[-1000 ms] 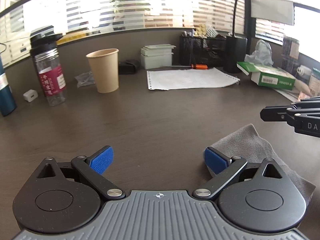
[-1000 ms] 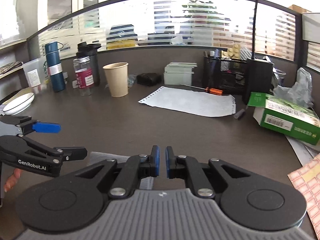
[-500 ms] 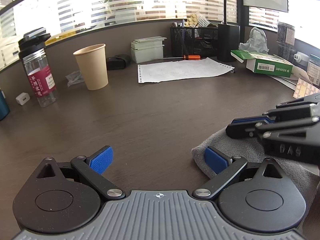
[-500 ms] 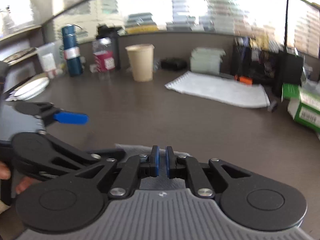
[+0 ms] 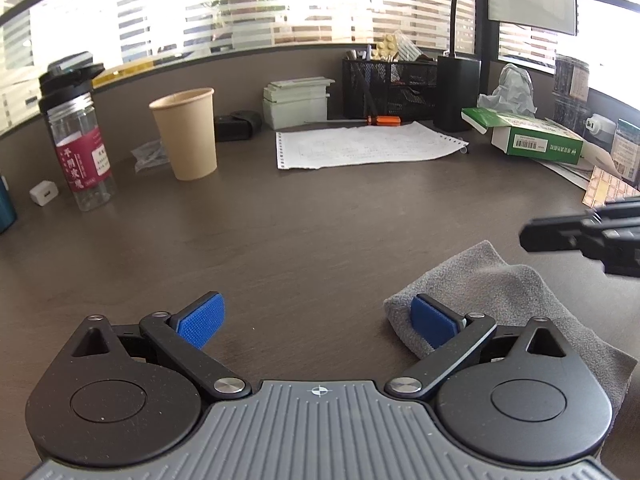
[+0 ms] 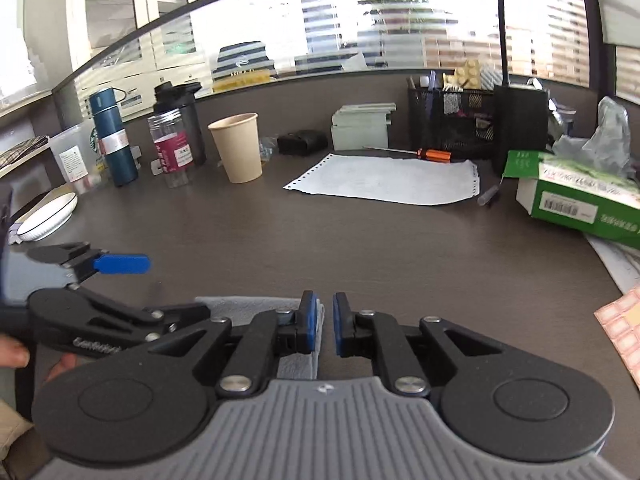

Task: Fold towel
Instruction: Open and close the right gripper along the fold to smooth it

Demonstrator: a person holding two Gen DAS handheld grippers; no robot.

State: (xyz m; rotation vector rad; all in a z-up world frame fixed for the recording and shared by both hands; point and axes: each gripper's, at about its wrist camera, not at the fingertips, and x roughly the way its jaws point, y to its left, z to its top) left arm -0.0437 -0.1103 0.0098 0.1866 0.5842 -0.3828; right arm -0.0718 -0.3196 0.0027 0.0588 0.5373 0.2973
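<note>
Grey towel (image 5: 492, 300) lies bunched on dark desk (image 5: 320, 232), long axis running from near right toward far left, a corner pointing away. Left gripper (image 5: 318, 316) spread wide, its right pad over the towel's edge. Right gripper (image 6: 324, 320) nearly closed, small gap, holding nothing, above towel.

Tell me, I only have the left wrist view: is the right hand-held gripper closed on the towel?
Observer: No. In the right wrist view, the right hand-held gripper has its pads a narrow gap apart, with no cloth between them.
Operator: Where's the towel from there?
Observer: The towel lies on the desk just under and left of those pads.
Operator: Anything left of my gripper?
Observer: A white dish sits at the desk's left edge, beyond the left hand-held gripper.
</note>
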